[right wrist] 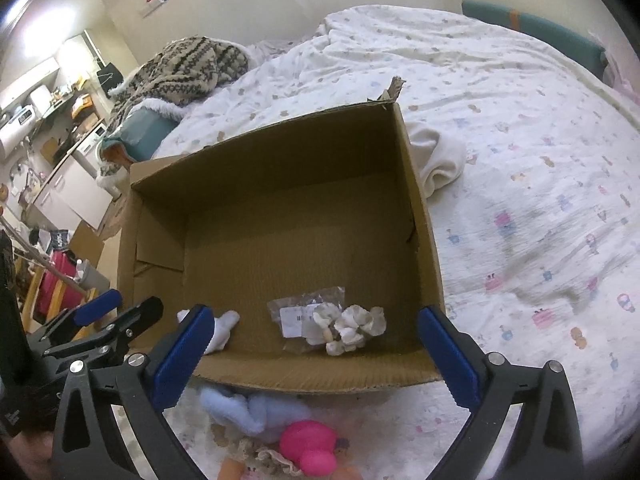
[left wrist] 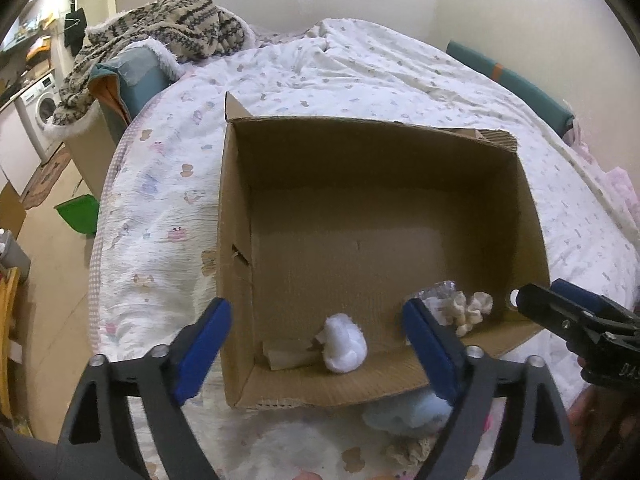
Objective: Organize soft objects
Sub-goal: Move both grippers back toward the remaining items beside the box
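Observation:
An open cardboard box (left wrist: pixel 528 208) (right wrist: pixel 424 216) sits on the bed. Inside it lie a white fluffy toy (left wrist: pixel 344 346) (right wrist: pixel 224 328) and a cream frilly piece with a clear packet (left wrist: pixel 472 310) (right wrist: pixel 352 326). My left gripper (left wrist: pixel 316 344) is open and empty over the box's near edge. My right gripper (right wrist: pixel 312 350) is open and empty, also above the near edge. In front of the box lie a light blue soft toy (right wrist: pixel 256 408) (left wrist: pixel 400 414), a pink soft toy (right wrist: pixel 310 446) and a lacy piece (right wrist: pixel 272 458).
The bed's printed quilt (left wrist: pixel 168 208) (right wrist: pixel 540 200) surrounds the box. A cream cloth (right wrist: pixel 438 160) lies right of the box. A patterned knit blanket (left wrist: pixel 160 32) is piled at the far left. A green dustpan (left wrist: pixel 78 214) sits on the floor.

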Motion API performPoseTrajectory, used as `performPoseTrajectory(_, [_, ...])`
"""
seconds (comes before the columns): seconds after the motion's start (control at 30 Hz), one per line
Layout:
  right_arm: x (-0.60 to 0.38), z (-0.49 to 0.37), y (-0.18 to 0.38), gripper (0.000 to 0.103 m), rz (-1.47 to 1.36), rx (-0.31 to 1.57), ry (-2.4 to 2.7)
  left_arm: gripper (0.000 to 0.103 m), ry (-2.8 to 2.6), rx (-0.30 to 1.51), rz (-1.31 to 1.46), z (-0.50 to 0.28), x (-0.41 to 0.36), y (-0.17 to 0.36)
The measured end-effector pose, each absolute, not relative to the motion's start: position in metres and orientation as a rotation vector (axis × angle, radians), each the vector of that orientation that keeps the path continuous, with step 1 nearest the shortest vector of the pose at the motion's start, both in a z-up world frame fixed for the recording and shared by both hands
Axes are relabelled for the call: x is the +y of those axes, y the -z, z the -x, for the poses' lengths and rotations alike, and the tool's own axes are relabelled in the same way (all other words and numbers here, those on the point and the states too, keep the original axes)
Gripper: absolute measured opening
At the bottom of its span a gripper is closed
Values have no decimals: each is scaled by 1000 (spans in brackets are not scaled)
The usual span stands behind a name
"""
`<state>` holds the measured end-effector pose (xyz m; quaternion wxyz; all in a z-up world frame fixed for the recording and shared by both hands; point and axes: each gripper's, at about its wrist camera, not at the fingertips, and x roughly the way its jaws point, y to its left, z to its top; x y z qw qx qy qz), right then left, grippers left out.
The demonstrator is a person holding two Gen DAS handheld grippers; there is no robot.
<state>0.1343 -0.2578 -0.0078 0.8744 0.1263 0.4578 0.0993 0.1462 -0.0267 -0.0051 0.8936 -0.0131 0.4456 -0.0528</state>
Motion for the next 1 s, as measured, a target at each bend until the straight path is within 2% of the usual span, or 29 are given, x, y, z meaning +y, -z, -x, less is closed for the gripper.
performPoseTrajectory(0.53, [-269,-106,0,103,-276,956,-168,91,30,914,59,-122,-4,-16])
performPoseTrajectory(1.0, [-268,-68,8,103,-310,1015,-155,91,6,984,77,-79,-2,-1])
